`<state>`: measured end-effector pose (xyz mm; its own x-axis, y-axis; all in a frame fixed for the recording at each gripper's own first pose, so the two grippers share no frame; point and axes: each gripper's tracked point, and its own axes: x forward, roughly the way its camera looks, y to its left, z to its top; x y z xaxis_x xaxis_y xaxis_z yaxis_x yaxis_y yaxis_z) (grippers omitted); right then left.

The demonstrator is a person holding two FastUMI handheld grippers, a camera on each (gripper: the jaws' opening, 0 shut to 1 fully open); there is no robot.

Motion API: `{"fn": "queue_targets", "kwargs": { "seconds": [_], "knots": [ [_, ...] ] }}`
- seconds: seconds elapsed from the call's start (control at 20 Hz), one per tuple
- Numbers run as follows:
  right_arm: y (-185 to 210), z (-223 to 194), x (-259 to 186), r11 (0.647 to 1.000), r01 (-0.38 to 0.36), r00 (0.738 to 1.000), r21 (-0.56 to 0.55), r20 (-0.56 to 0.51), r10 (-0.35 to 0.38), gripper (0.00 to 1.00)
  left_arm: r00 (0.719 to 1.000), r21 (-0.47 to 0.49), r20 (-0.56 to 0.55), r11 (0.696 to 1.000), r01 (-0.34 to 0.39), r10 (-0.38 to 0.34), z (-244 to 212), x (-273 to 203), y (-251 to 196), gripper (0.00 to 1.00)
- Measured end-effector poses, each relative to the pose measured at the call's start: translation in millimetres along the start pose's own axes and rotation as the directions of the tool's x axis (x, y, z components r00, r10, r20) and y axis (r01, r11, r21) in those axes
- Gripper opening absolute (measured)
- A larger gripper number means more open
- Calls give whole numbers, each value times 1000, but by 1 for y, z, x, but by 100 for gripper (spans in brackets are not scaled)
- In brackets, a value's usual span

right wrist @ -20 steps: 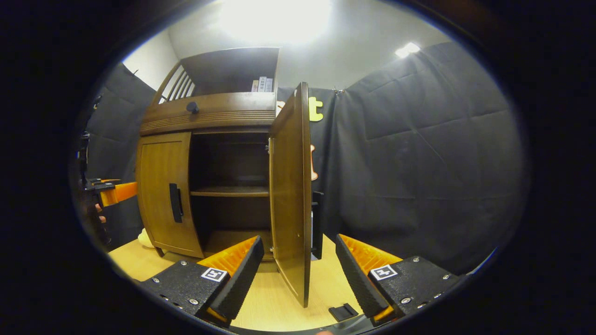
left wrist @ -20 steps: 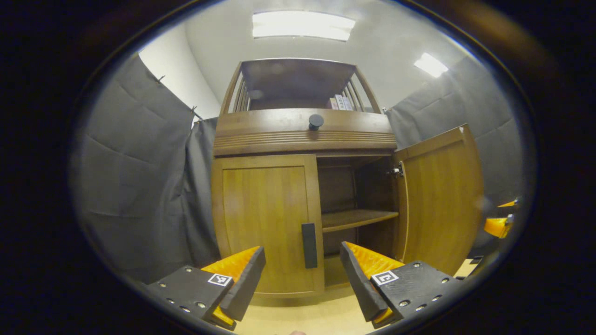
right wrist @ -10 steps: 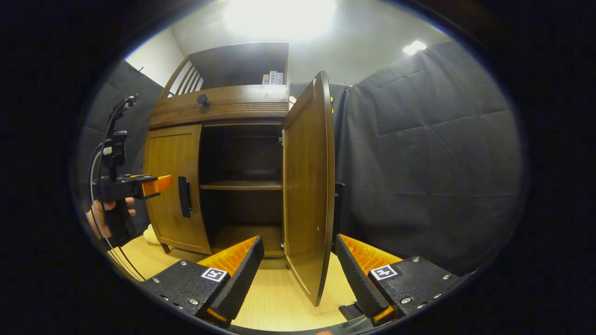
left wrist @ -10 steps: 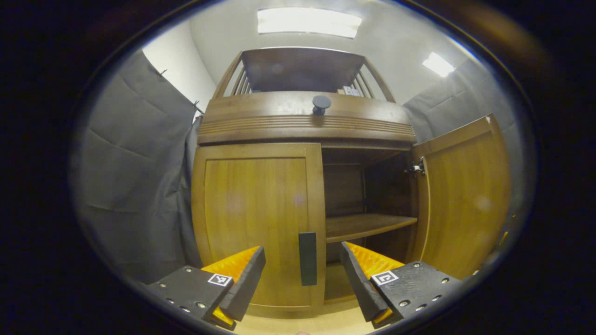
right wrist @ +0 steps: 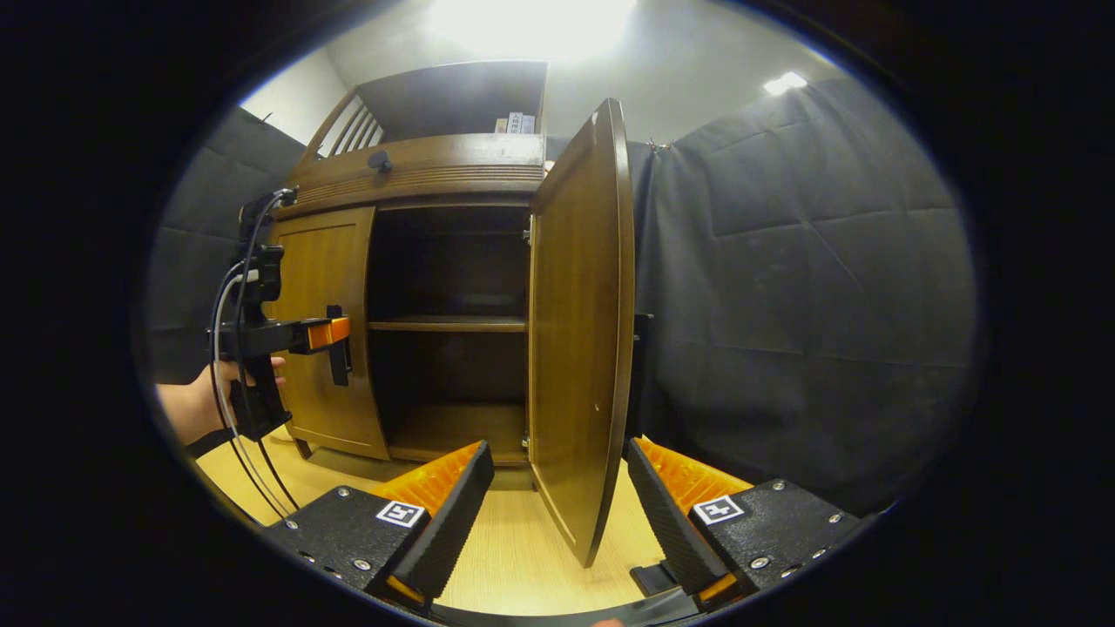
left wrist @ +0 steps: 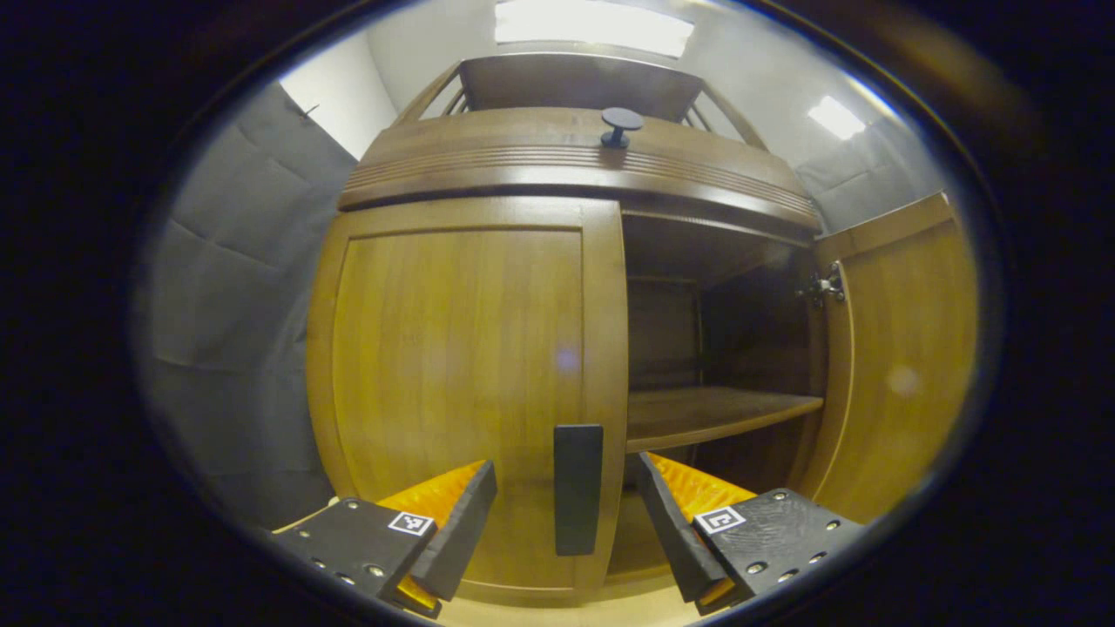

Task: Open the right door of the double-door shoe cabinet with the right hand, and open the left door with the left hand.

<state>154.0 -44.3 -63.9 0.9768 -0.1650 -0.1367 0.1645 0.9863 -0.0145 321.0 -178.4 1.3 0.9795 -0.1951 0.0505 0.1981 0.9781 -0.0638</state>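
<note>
We see left gripper (left wrist: 566, 522) spread wide, fingers flanking black handle (left wrist: 577, 488) of closed left door (left wrist: 462, 366), not gripping. Right gripper (right wrist: 557, 514) equally spread, holding nothing, just before edge of open right door (right wrist: 579, 331). Beyond handle, bare shelf (left wrist: 714, 414).

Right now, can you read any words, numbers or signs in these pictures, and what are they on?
No text can be read.
Items on the cabinet's top shelf: markings too small and blurred.
Left gripper finger blocks: square coded markers, no words.
Right gripper finger blocks: the same.
</note>
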Motion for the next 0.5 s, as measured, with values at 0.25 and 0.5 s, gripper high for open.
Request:
{"fn": "queue_targets", "kwargs": {
  "seconds": [0.25,0.5],
  "knots": [
    [0,-4,9,1000,-4,1000,5,-11,4,96,999,10,-48,1000,-11,12,-22,22,-8,93],
    [4,-7,12,1000,-21,1000,1,-17,21,96,994,-19,-104,999,-25,23,-41,33,-8,57]
  ]
}}
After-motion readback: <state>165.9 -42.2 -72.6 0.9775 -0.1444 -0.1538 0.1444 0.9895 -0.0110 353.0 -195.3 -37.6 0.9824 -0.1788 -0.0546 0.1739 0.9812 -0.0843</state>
